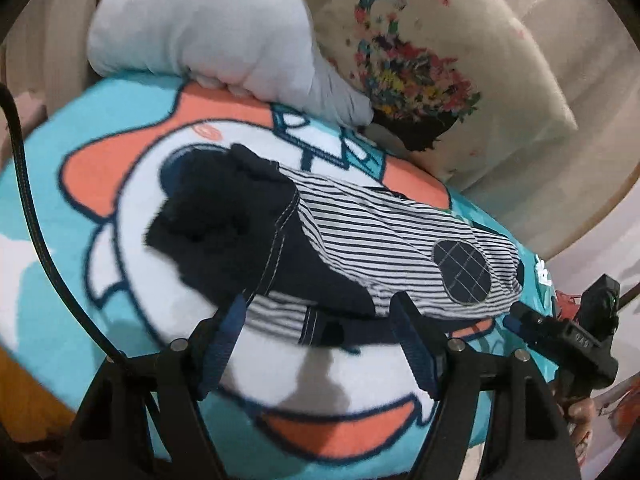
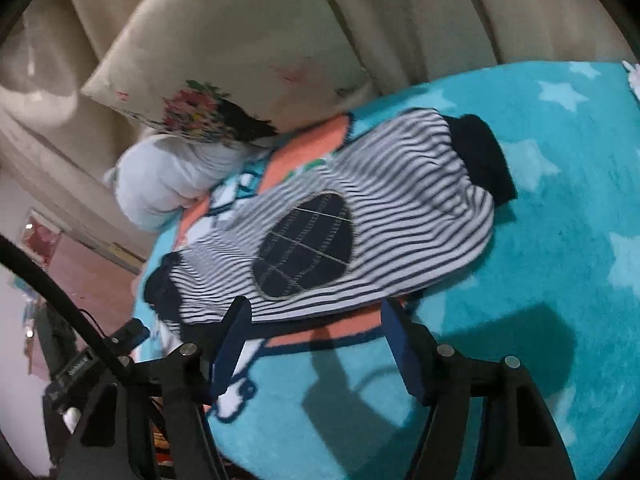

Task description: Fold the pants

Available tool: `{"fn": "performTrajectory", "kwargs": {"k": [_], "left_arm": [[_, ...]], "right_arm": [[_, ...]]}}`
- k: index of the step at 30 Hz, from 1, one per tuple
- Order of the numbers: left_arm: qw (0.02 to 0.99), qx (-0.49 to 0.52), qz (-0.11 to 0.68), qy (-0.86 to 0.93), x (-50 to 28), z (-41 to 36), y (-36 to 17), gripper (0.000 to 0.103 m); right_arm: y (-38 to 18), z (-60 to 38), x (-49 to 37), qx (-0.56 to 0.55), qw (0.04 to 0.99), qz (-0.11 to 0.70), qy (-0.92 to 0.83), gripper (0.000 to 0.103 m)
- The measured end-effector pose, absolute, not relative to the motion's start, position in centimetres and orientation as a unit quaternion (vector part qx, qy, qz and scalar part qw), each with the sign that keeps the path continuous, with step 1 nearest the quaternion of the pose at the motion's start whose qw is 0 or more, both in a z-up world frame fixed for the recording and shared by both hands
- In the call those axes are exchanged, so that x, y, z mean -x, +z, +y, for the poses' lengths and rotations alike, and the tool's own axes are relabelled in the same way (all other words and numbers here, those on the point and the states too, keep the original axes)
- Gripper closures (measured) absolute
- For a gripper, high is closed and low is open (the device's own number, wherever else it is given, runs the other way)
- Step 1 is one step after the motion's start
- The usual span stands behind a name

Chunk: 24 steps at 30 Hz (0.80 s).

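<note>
Small navy-and-white striped pants [image 1: 384,240] with a round navy knee patch [image 1: 464,272] and navy cuffs lie folded on a turquoise cartoon blanket [image 1: 80,216]. My left gripper [image 1: 320,312] is open, its fingers just at the near edge of the pants, holding nothing. In the right wrist view the pants [image 2: 400,208] lie just beyond my right gripper [image 2: 316,312], which is open and empty above the blanket [image 2: 552,200]. The right gripper also shows in the left wrist view [image 1: 560,332] at the pants' right end.
A pale grey cushion [image 1: 208,28] and a cream floral pillow [image 1: 432,64] lean against the beige sofa back behind the pants. A black cable [image 1: 28,200] runs along the left. The blanket's edge drops off at the right toward the floor.
</note>
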State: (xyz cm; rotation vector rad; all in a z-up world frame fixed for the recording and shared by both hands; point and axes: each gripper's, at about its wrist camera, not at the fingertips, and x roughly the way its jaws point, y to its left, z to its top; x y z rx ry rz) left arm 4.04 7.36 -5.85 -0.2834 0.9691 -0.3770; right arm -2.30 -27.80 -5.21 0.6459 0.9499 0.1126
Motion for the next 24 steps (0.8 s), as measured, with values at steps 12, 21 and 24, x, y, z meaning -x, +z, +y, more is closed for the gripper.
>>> {"fn": "performTrajectory", "kwargs": {"k": [12, 21, 24], "left_arm": [[0.831, 0.161, 0.511, -0.146, -8.0, 7.8, -8.1, 0.085], [0.844, 0.193, 0.477, -0.149, -6.7, 9.7, -5.6, 0.090], [0.856, 0.194, 0.457, -0.145, -7.1, 10.1, -4.3, 0.092]], "right_arm": [[-7.7, -29.9, 0.8, -0.337, 0.826, 0.451, -0.021, 0.095], [-2.7, -28.6, 1.9, -0.280, 0.863, 0.420, -0.007, 0.098], [-1.3, -28.9, 1.7, -0.277, 0.872, 0.403, -0.005, 0.099]]}}
